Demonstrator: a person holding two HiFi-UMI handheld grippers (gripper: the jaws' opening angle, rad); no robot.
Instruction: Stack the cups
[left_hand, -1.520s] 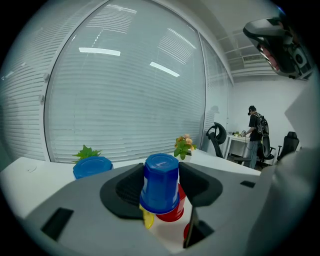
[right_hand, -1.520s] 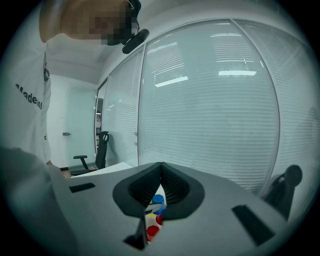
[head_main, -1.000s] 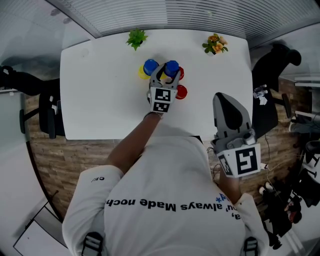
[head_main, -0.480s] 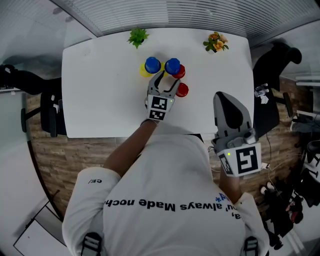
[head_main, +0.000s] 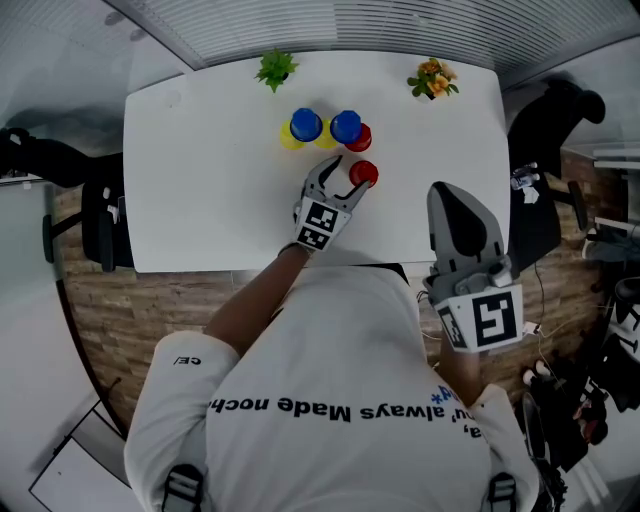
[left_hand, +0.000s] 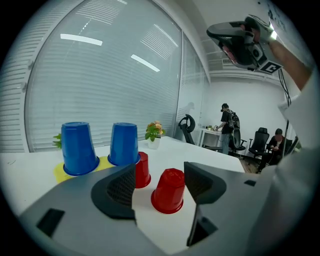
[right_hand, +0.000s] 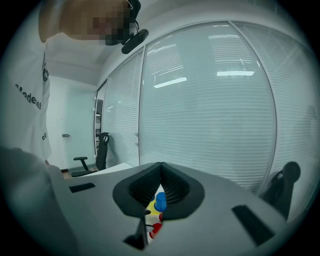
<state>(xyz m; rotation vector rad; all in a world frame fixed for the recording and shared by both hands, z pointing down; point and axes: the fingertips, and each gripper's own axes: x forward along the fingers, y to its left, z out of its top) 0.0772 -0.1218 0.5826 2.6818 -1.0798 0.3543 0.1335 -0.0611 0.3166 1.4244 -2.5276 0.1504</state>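
Several upturned cups stand on the white table (head_main: 200, 150). A blue cup (head_main: 305, 126) (left_hand: 78, 148) sits over yellow at the left. A second blue cup (head_main: 346, 126) (left_hand: 124, 144) has a red cup (head_main: 362, 139) (left_hand: 143, 170) close against it. A lone red cup (head_main: 364, 173) (left_hand: 169, 190) stands nearest. My left gripper (head_main: 343, 178) (left_hand: 161, 182) is open, its jaws have just been opening, and the lone red cup lies just ahead between the fingertips, untouched. My right gripper (head_main: 465, 235) (right_hand: 161, 172) hangs off the table's right side, shut and empty.
A green plant (head_main: 275, 70) and a small pot of orange flowers (head_main: 431, 84) (left_hand: 154, 132) stand at the table's far edge. Office chairs (head_main: 90, 225) flank the table. People sit at desks (left_hand: 227, 127) in the background.
The left gripper has let go of the right blue cup, drawn back toward me and to the right, and opened wider in front of the lone red cup. The right gripper has stayed put.
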